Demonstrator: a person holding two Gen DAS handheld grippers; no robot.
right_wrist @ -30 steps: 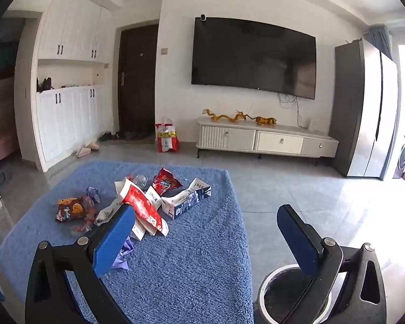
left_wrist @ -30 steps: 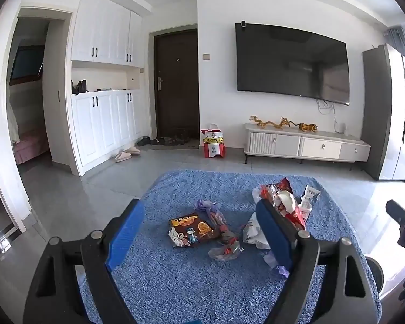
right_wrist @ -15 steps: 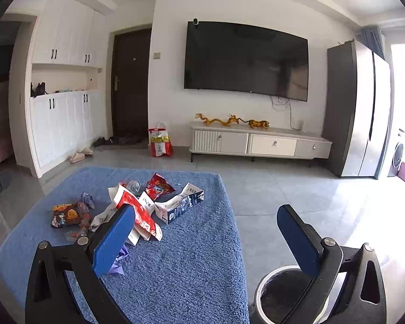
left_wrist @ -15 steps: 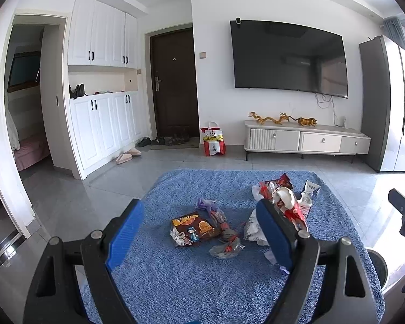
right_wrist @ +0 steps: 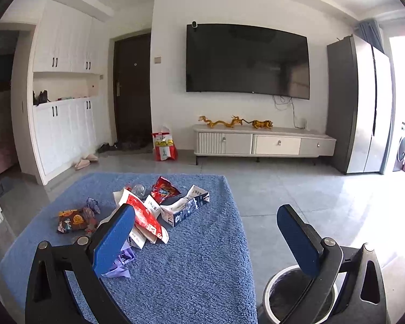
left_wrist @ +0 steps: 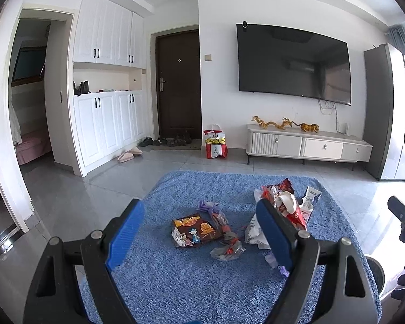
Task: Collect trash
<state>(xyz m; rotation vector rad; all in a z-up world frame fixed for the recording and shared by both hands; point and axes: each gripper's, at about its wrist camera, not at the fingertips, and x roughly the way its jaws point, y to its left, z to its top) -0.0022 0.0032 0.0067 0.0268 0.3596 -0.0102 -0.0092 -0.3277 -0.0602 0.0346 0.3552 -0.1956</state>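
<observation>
Trash lies on a blue fuzzy cloth over a table: a brown snack packet, purple wrappers, a clear crumpled wrapper, a red and white bag, a red packet and a flattened blue and white carton. My left gripper is open and empty above the cloth, near the brown packet. My right gripper is open and empty over the cloth's right edge. A round white trash bin with a dark liner stands below my right gripper.
A TV cabinet with gold figurines stands at the far wall under a wall TV. A red and white bag sits on the floor by the dark door. White cupboards are on the left, a grey fridge on the right.
Both grippers have shifted slightly, so the views have tilted a little. The trash has not moved. Both grippers stay open.
</observation>
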